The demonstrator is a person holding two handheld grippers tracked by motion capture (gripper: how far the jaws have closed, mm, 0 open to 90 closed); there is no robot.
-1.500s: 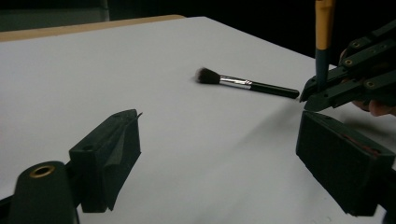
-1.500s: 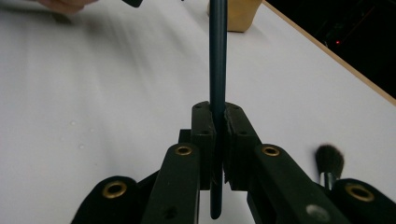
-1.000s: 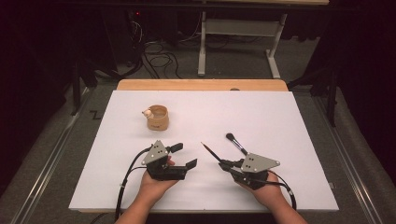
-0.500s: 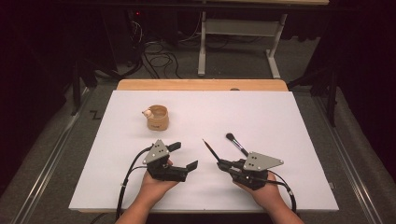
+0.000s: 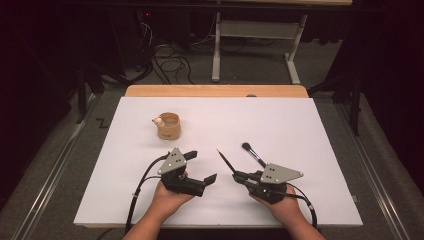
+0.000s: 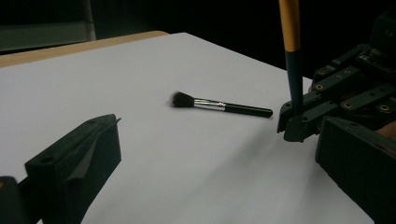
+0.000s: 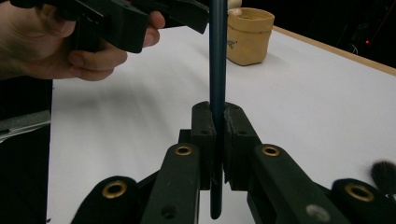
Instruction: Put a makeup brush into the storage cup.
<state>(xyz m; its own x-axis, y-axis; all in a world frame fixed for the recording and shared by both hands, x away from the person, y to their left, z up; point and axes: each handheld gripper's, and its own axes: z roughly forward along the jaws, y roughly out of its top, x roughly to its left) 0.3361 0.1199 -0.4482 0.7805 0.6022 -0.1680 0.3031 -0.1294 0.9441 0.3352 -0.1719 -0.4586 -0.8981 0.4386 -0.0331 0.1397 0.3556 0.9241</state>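
Low in the high view, right of centre, the right tongs [image 5: 239,176] are clamped tight on a slim paintbrush [image 5: 225,161], seemingly ready to carry it to the tan cup [image 5: 169,126] at upper left, which calls for a lift and a tip-down drop. The left tongs [image 5: 200,167] have just been opening and now gape empty, wider than in the earlier frames. The makeup brush [image 5: 253,153] lies on the white counter [image 5: 310,150].

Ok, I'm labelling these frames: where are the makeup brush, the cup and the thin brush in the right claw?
makeup brush [image 6: 219,105], left gripper view, silver ferrule.
cup [image 5: 169,131], high view, front wall.
thin brush [image 7: 217,60], right gripper view, dark handle.
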